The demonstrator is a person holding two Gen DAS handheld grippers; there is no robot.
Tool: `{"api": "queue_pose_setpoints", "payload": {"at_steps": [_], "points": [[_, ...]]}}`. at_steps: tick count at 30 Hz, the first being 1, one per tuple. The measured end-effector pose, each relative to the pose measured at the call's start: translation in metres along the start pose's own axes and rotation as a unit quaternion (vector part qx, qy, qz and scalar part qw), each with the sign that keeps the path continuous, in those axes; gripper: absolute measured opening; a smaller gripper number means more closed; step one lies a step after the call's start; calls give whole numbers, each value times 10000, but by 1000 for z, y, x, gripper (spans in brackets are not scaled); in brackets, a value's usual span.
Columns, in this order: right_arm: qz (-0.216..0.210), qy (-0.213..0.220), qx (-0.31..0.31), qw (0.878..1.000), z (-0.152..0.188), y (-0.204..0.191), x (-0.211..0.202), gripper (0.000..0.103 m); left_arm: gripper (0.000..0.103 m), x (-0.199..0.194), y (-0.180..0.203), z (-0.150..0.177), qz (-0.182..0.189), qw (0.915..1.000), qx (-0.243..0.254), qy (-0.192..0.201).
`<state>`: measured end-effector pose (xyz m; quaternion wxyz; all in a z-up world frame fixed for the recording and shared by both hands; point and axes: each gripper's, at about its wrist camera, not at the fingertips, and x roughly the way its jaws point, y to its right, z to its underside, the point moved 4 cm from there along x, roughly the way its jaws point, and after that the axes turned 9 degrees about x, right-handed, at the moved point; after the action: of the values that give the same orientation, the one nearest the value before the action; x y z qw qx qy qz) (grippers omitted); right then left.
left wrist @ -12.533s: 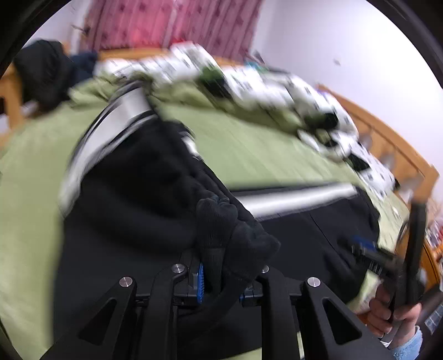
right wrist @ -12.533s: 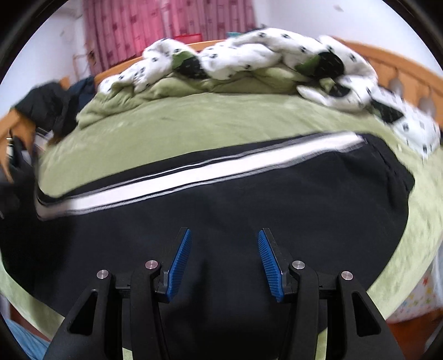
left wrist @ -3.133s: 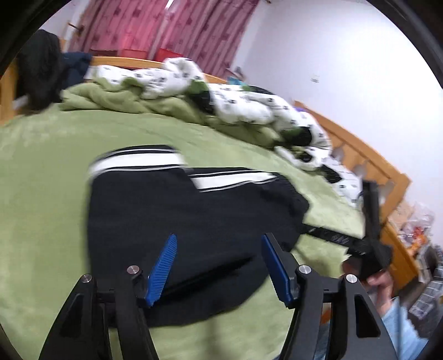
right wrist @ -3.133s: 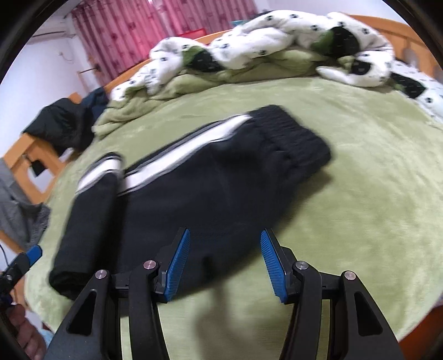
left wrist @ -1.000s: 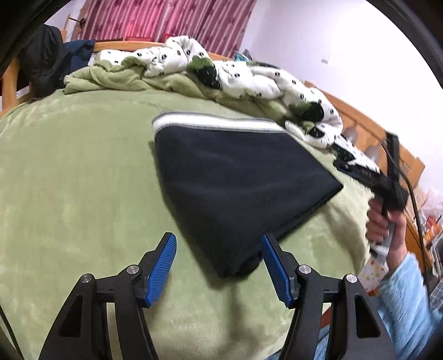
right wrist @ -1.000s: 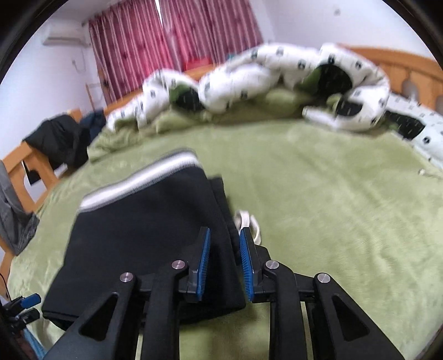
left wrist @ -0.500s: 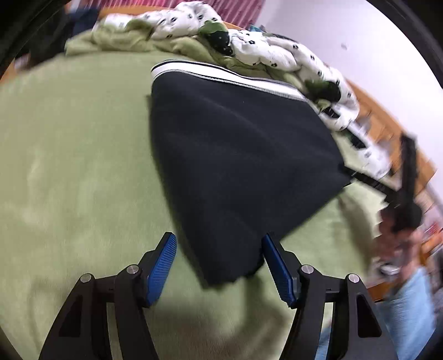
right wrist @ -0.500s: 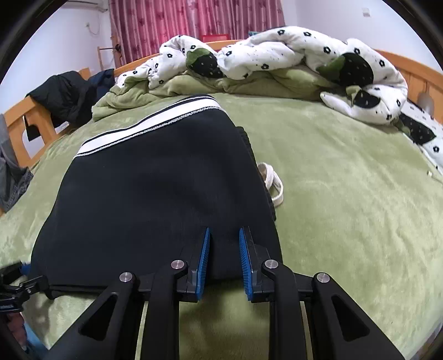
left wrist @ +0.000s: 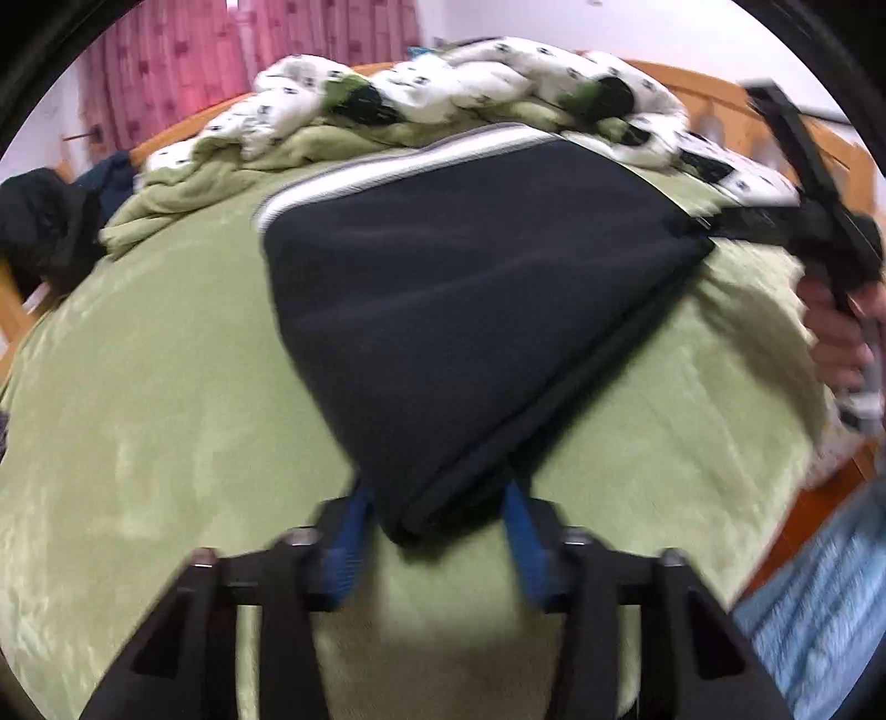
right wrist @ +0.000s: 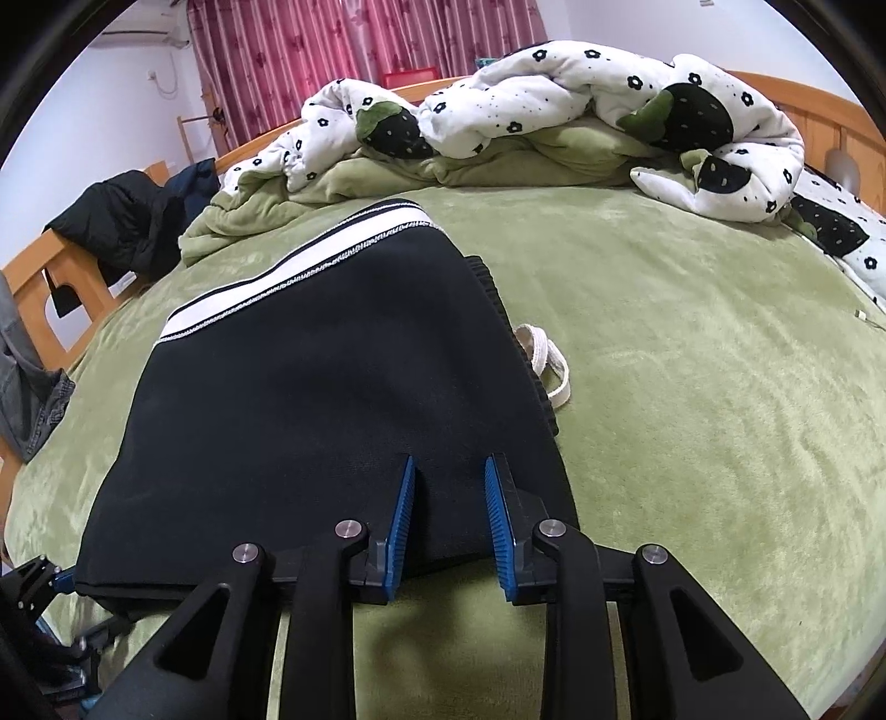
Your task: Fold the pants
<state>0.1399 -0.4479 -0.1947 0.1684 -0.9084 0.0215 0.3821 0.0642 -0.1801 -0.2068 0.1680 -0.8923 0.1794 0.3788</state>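
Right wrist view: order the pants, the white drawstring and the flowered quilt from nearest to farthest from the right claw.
1. Pants: their near edge lies between the opening fingers of the right claw.
2. White drawstring: beyond, right of the pants.
3. Flowered quilt: bunched at the bed's far end.

Bedroom in a home. A wide bed [right wrist: 692, 343] under a green plush blanket is filling most of both views, its wooden frame [right wrist: 830, 127] running along the far and right sides. A white quilt [right wrist: 554, 88] with black flower print is lying bunched at the far end. Pink-red curtains [right wrist: 332, 50] are hanging behind, a wall air conditioner [right wrist: 141, 37] sitting at far left. Dark jackets [right wrist: 127, 221] are draping over the frame's left rail.
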Motion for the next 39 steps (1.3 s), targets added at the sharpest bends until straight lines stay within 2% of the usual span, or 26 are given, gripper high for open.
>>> {"api": "queue_pose_setpoints", "payload": {"at_steps": [3,4,7,9,11,14,15,16,18,21,24,30,31,32,33,34,35,37,39], "points": [[-7,-3,3,10000,1,0,-1,26,16,-11,-24,-1,274,9955,-827,373],[-16,-7,0,10000,1,1,0,26,16,-9,-26,1,272,9951,-889,349],[-6,-24,-63,10000,7,0,2,27,16,6,-18,14,209,9975,-663,80],[100,-18,-232,9997,11,-3,4,27,20,1,-14,13,210,9981,-565,125],[116,0,-313,9994,12,-4,2,27,22,-6,-19,11,465,9962,-726,74],[-158,-11,-203,9997,8,1,-3,32,22,-20,-32,14,1008,9890,-1072,136],[-261,-2,-141,9996,6,3,-5,34,30,-24,-34,17,1050,9878,-1137,144],[-312,25,-104,9995,4,6,-5,34,40,-28,-37,19,1022,9870,-1230,167],[-360,129,-6,9993,-4,9,-6,39,52,-33,-49,18,957,9836,-1505,264],[-322,307,122,9989,-22,10,-5,46,53,-31,-68,8,1005,9774,-1828,329],[-172,370,184,9990,-46,7,5,46,53,-24,-85,-6,919,9765,-1918,358],[-260,58,199,9994,-91,-6,50,46,53,-4,-104,-29,776,9749,-2057,346],[-240,-68,212,9995,-93,-8,61,44,53,0,-105,-32,781,9747,-2069,329],[-248,-217,245,9992,-91,-9,71,32,53,3,-107,-33,774,9746,-2078,305],[-287,-260,249,9989,-88,-11,77,28,53,8,-108,-34,779,9747,-2073,285],[-262,-138,179,9994,-86,-12,77,25,53,10,-109,-34,787,9750,-2058,279],[-270,-21,40,9996,-83,-15,73,13,53,12,-109,-35,788,9754,-2039,270],[-415,121,-75,9990,-82,-13,59,10,53,16,-111,-35,805,9755,-2026,290],[-819,146,398,9957,-83,6,46,9,53,17,-114,-37,873,9727,-2113,392]]}}
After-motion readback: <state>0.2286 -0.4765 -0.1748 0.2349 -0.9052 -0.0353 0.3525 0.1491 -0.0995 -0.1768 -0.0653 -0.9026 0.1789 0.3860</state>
